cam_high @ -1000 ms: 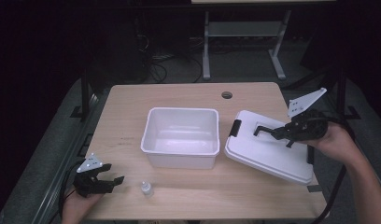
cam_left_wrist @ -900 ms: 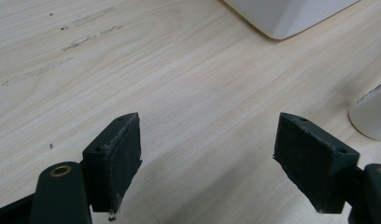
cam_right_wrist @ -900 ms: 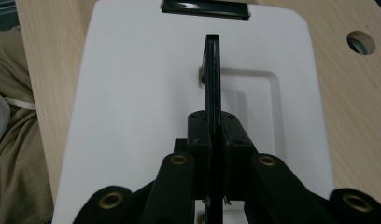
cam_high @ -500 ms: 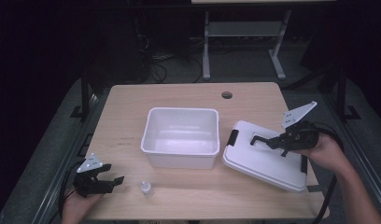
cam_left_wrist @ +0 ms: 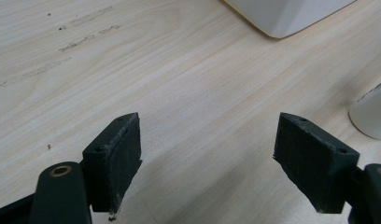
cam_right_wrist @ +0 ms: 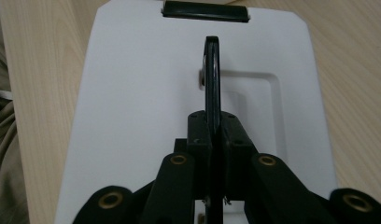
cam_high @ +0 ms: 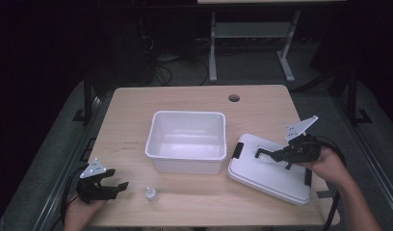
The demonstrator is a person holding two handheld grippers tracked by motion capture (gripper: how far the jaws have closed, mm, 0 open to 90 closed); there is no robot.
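We hold the right gripper (cam_high: 270, 155) clamped on the black handle (cam_right_wrist: 212, 74) of the white lid (cam_high: 262, 178); in the right gripper view its two jaws press flat against that thin upright handle, one on each side. The lid lies on the table (cam_high: 137, 110) at the right, just beside the white tub (cam_high: 187, 141), with its near end close to the table's front edge. A black clip (cam_right_wrist: 206, 10) sits at the lid's far edge in the right gripper view, and another shows at the lid's left edge in the high view.

Our left gripper (cam_high: 115, 185) rests at the front left corner of the table, its jaws spread wide with nothing but bare wood between them. A small white bottle (cam_high: 150, 194) stands just to its right, apart from the jaws. The tub stands open in the middle of the table.
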